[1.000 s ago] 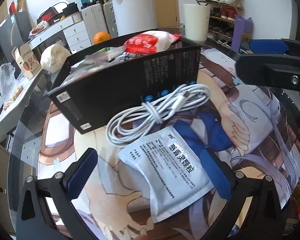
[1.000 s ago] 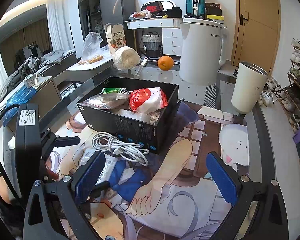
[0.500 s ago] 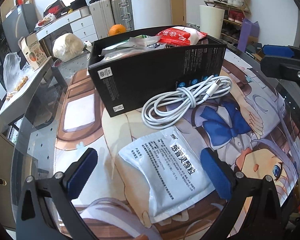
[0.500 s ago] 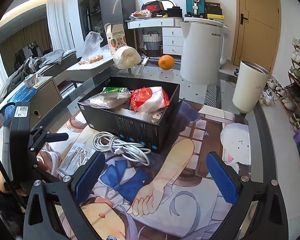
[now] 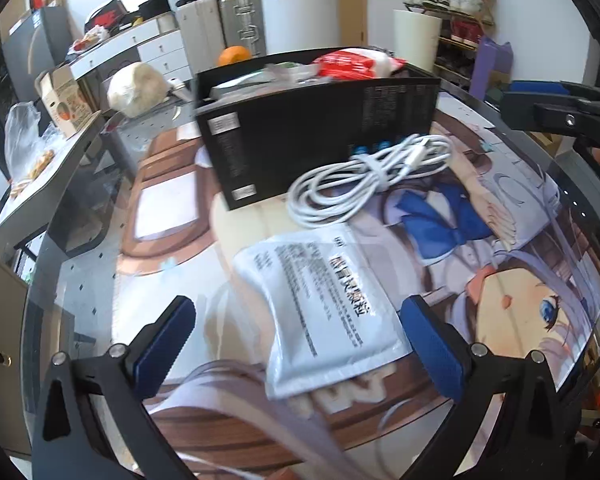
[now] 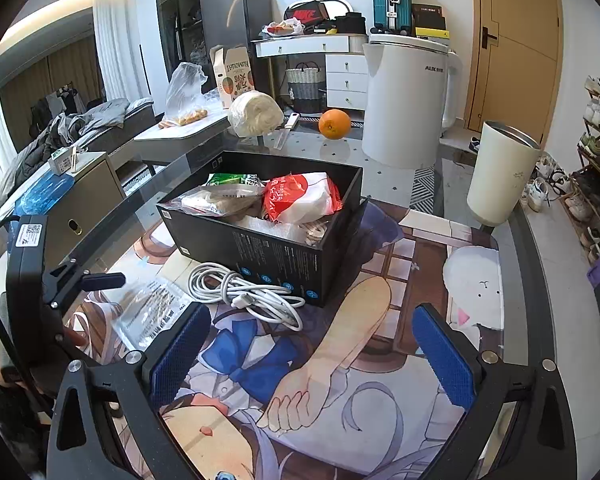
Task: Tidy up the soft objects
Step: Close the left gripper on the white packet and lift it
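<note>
Between spread left fingers (image 5: 296, 344): flat crinkly white sachet (image 5: 320, 312); right fingers (image 6: 308, 360) spread, empty.

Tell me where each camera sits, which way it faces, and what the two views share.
Left wrist: rides the left gripper, looking forward and down over the white medicine pouch toward the black box; its own open blue pads frame the view, and the right gripper shows at the right edge.
Right wrist: rides the right gripper, facing the box's open top from above the printed mat; the left gripper appears at left.
Shared: box, pouch, white cable, orange.
</note>
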Motion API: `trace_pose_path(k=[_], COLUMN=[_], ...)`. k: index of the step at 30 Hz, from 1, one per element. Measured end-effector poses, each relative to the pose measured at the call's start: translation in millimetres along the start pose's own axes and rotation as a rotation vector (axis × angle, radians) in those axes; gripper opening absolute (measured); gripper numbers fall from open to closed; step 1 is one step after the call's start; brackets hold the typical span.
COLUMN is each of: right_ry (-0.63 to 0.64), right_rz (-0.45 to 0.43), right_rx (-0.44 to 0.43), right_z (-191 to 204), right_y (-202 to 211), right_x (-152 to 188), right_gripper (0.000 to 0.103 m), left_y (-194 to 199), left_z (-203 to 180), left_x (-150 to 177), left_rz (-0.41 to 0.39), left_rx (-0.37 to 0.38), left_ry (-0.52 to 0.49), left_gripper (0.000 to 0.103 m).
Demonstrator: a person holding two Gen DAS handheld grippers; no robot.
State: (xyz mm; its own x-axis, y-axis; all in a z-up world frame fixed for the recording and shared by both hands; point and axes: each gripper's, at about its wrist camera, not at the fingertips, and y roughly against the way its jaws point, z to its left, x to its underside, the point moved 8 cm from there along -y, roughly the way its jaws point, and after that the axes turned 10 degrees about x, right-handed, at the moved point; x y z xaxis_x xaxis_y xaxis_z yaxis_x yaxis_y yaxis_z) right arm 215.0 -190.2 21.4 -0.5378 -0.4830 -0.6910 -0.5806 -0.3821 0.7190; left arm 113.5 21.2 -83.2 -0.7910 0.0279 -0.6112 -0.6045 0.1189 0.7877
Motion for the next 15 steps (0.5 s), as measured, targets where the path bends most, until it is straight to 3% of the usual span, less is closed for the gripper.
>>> trace_pose_path(k=[9,15], right_ry=[0.006,0.013], right_rz=[0.009,0.010], right_rx=[-0.004,-0.008], right_z=[4.4,7.3], right_y=[-2.7,-4.3], right_x=[1.7,0.9], right_gripper=[0.102,0.102], left_y=[-1.3,-3.5], left_z=[6.1,7.5], left_x=[-0.2,0.8], left_rz=[0.001,-0.012], left_rx=[-0.022,0.021], left_ry=[0.025,0.056], left_gripper=[0.103,0.101])
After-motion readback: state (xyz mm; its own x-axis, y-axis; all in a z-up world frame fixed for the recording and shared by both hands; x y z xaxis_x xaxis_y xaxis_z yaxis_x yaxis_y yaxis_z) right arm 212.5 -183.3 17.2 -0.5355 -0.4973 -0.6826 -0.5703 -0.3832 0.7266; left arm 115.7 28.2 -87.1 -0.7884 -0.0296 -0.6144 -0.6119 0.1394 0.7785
